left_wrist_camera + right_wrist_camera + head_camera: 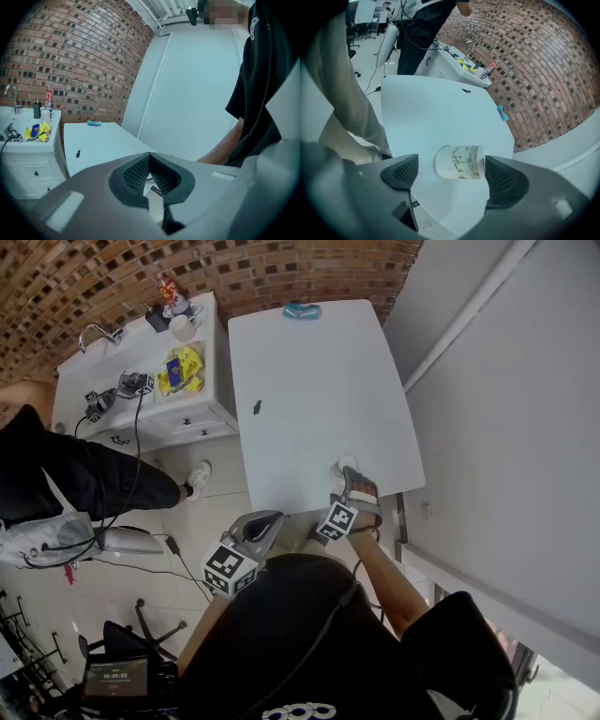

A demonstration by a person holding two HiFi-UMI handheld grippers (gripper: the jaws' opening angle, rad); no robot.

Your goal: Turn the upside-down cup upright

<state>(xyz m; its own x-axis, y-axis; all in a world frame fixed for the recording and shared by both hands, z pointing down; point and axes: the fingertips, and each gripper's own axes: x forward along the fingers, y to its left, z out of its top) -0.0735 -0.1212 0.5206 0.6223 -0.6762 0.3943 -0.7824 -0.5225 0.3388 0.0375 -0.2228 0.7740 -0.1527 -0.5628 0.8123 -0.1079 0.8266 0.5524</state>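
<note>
A white cup (346, 466) with a bamboo print (460, 162) stands close to the near edge of the white table (319, 381); from above it shows a round, closed end. My right gripper (359, 489) is open right behind it. In the right gripper view the cup sits between the two fingertips of the right gripper (454, 176). It is near the right finger (506, 183), with a gap to the left one. My left gripper (260, 525) hangs off the table's front edge by my body. The left gripper (150, 172) is shut on nothing.
A blue object (302, 310) lies at the table's far end and a small dark item (257, 408) near its left edge. A white sink counter (141, 371) with clutter stands to the left, beside a person in black (66, 474). A grey wall (506, 427) runs along the right.
</note>
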